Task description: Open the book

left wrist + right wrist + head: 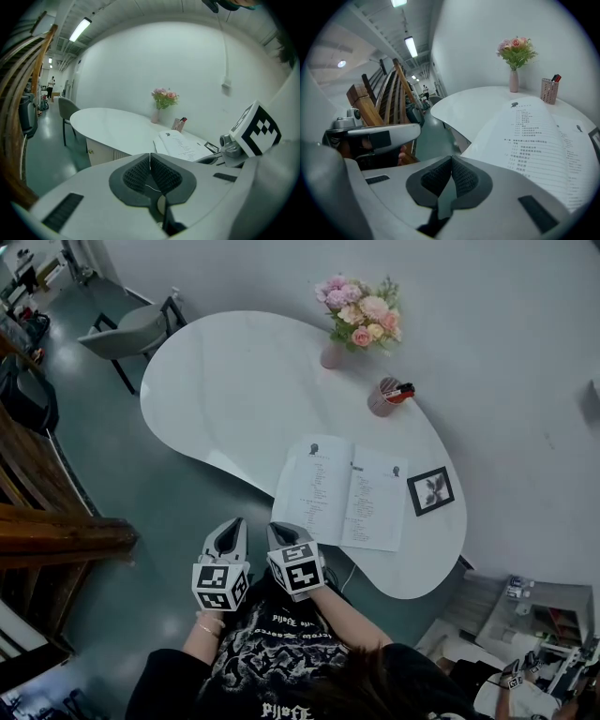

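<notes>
Book (pixel 352 493): lies open and flat on the white table (pixel 234 390), near the edge closest to the person. Two printed pages face up.

Left gripper (pixel 228 532): held off the table edge, close to the person's body. Its pads (pixel 140 171) are pressed together with nothing between them.

Right gripper (pixel 281 532): alongside the left one, its tip just beside the book's near-left corner. The jaws are closed on themselves and empty. From its own view, the open pages spread ahead and to the right, clear of the jaws.

Other items on the table:
- A framed picture (pixel 430 490) lies just right of the book.
- A pen cup (pixel 384 397) stands beyond the book.
- A vase of pink flowers (pixel 361 320) stands farther back, by the wall.

A grey chair (pixel 131 332) stands at the table's far left end.
</notes>
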Demonstrator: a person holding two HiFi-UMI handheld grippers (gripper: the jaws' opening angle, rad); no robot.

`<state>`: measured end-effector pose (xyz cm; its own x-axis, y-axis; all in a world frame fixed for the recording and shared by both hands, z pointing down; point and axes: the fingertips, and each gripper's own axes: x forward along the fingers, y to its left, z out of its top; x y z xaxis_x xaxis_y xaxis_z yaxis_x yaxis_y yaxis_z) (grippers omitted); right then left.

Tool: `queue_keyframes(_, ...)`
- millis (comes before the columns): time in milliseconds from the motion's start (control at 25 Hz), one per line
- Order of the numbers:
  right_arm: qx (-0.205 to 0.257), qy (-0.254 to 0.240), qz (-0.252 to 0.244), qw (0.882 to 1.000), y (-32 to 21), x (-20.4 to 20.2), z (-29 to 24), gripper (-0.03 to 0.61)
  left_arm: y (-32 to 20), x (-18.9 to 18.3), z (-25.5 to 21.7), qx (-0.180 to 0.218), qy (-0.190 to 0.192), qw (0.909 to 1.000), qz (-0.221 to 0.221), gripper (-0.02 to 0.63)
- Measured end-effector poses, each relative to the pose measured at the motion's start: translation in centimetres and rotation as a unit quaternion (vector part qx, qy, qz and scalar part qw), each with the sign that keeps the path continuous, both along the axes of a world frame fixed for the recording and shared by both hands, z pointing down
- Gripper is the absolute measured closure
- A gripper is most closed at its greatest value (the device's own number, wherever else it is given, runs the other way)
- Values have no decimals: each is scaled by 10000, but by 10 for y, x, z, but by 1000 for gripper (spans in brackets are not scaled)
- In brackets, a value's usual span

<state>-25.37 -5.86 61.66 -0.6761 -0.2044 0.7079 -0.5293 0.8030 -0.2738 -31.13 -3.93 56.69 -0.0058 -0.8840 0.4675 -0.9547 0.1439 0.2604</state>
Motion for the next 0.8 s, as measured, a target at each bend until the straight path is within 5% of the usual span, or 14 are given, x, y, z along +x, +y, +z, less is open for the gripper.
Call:
queue_keyframes(320,240,-391,-10,9989,-15,5,-35,549,-27,13,-11,122,27,9996,262,589)
queue_keyframes(800,718,-905,1181,9863,-79,81,-87,549,-74,78,-48,524,41,9951,834,589)
